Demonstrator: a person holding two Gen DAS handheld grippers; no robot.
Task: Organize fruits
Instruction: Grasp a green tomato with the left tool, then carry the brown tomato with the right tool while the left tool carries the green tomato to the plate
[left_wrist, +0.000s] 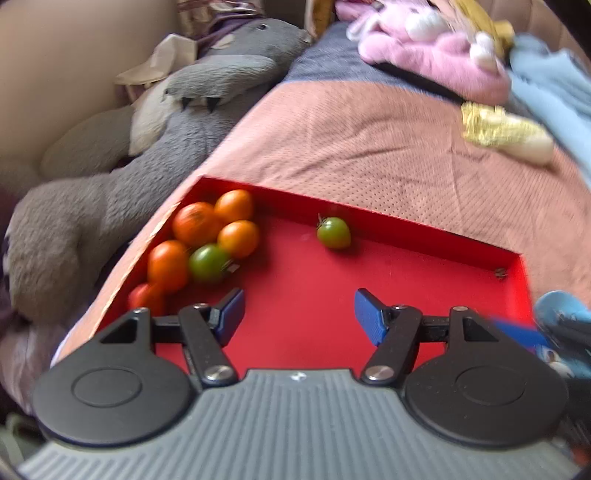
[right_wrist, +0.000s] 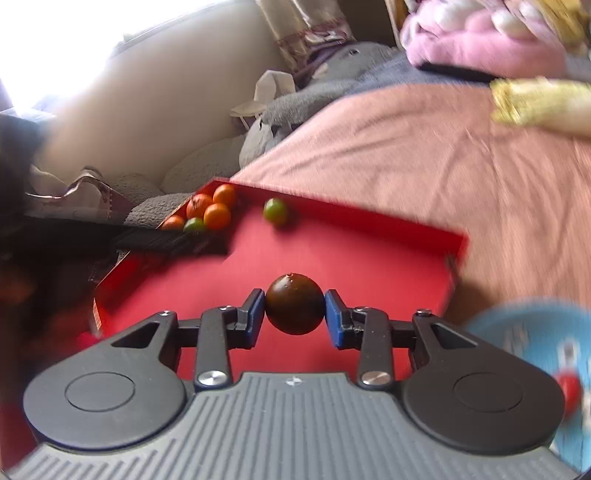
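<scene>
A red tray (left_wrist: 406, 225) lies on a pink bedspread. Several orange tomatoes (left_wrist: 195, 223) and a green one (left_wrist: 208, 263) sit bunched in its far left corner. Another green tomato (left_wrist: 333, 232) lies alone near the far wall. My left gripper (left_wrist: 299, 314) is open and empty above the tray floor. My right gripper (right_wrist: 294, 314) is shut on a dark brown round fruit (right_wrist: 294, 309) above the tray (right_wrist: 369, 221). The right wrist view also shows the orange bunch (right_wrist: 210, 206), the lone green tomato (right_wrist: 275, 211) and the left gripper (right_wrist: 170, 242) at the tray's left.
A grey plush toy (left_wrist: 147, 147) lies along the tray's left side. Pink plush toys (left_wrist: 436, 48), a light blue cloth (left_wrist: 554, 85) and a yellow-white item (left_wrist: 506, 133) lie further back on the bed. A blue object (right_wrist: 535, 369) sits at the right of the tray.
</scene>
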